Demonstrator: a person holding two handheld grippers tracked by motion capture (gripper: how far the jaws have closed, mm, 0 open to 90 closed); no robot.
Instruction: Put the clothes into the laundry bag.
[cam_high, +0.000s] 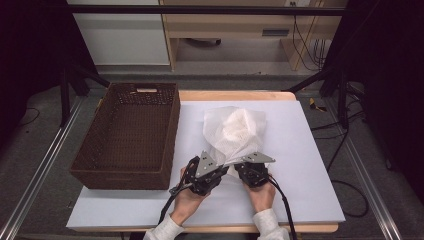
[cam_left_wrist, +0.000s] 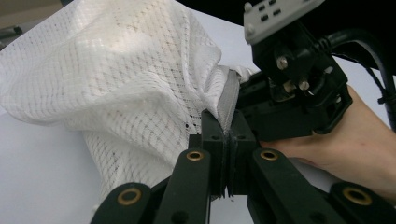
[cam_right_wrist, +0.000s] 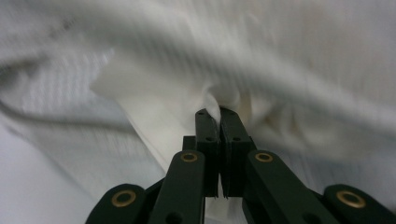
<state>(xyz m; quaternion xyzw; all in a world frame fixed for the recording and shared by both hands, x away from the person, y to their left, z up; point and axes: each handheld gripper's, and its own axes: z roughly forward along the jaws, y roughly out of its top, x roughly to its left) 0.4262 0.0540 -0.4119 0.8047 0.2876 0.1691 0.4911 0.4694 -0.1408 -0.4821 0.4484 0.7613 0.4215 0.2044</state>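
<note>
Both grippers are pinching the near edge of the white mesh laundry bag (cam_high: 234, 132), which lies bunched on the white desk (cam_high: 300, 165) right of the brown woven basket (cam_high: 130, 132). The left gripper (cam_left_wrist: 226, 133) has its jaws clamped tight on the hem, and the right gripper (cam_right_wrist: 215, 114) bites the fabric too, jaws fully closed, just beside it.

Overhead view; two close fingers-level views
</note>
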